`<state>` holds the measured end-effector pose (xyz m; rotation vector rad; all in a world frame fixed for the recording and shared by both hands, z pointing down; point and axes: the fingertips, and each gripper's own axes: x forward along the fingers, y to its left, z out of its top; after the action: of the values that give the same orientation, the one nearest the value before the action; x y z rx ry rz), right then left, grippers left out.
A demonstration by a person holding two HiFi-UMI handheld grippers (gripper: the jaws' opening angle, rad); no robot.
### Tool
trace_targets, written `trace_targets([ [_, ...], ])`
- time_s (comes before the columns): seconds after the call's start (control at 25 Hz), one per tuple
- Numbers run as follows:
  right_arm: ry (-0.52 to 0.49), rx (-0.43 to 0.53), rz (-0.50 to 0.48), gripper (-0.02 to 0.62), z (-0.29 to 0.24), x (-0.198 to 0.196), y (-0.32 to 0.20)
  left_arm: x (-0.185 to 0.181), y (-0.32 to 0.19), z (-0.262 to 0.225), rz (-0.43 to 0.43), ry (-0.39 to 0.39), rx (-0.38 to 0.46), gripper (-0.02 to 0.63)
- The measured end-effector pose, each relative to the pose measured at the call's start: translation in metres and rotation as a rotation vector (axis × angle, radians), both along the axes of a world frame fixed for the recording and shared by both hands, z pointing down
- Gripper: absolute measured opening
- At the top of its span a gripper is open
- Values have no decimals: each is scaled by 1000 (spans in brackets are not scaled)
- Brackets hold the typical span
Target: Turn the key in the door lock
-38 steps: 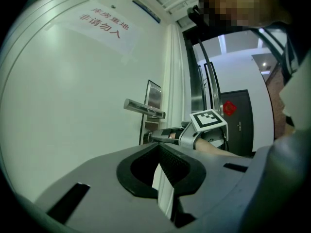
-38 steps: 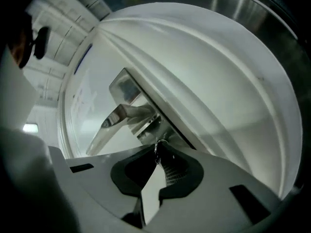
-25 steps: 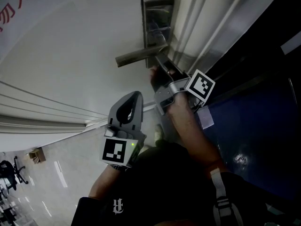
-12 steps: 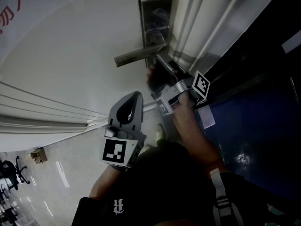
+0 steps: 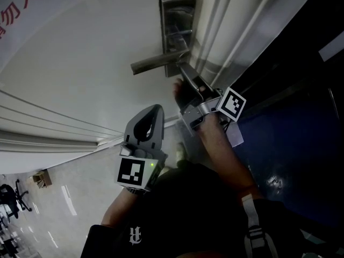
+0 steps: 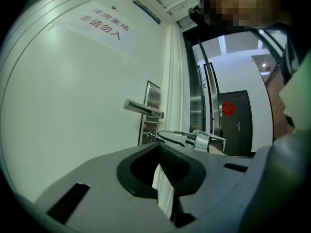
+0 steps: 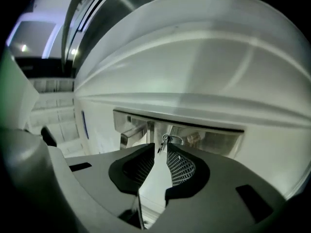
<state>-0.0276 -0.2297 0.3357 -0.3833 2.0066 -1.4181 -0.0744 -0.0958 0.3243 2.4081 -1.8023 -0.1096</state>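
The steel lock plate [image 5: 177, 20] carries a lever handle [image 5: 153, 64] on a white door [image 5: 80, 63]. In the right gripper view a small key [image 7: 164, 142] with a ring sticks out of the plate [image 7: 214, 140] beside the handle [image 7: 131, 132]. My right gripper [image 7: 160, 147] has its jaws a narrow gap apart. The key lies between the tips, touching one pad, with a sliver of light on the other side. In the head view this gripper [image 5: 184, 73] sits just under the handle. My left gripper [image 5: 155, 109] hangs lower, jaws together and empty [image 6: 158, 147], looking at the key [image 6: 148, 136].
A paper sign with red characters [image 6: 104, 25] is stuck high on the door. The door frame [image 5: 236, 31] and a dark opening lie to the right. A dark door with a red ornament [image 6: 233, 118] stands across the hallway. A box [image 5: 40, 176] sits on the floor.
The right gripper rolled at the lock, then rolled back, and now sits slightly lower and to the right. The left gripper has stayed put.
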Motion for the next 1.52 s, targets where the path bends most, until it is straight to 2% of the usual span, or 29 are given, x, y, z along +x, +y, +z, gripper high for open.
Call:
trace_targets([
  [0.12,244,176,43,56,-4,5,8,4,1,-1,13,1,5,6],
  [0.2,356,273,48,57,-9,4,15,7,2,-2,22,0,9,6],
  [0.28,395,306,38,57,-11,5,18,10,3,-3,29,-1,13,6],
  [0.44,366,288,23,57,-17,9,21,14,6,-6,38,-4,22,6],
  [0.48,388,306,30,57,-18,9,22,14,6,-7,39,-5,24,6],
  [0.56,501,377,62,57,-16,10,24,14,8,-8,38,-6,25,6],
  [0.64,680,511,108,57,-16,11,25,13,9,-8,35,-8,27,6],
  [1.04,1644,1413,416,75,-17,-10,27,10,8,-8,21,-8,22,6],
  [1.12,1782,1549,442,79,-8,-16,27,9,7,-8,18,-7,23,6],
  [1.2,1841,1609,455,80,-3,-20,25,8,6,-7,14,-6,22,6],
  [1.52,1924,1713,558,80,-1,-30,9,1,3,-5,-7,-3,11,6],
])
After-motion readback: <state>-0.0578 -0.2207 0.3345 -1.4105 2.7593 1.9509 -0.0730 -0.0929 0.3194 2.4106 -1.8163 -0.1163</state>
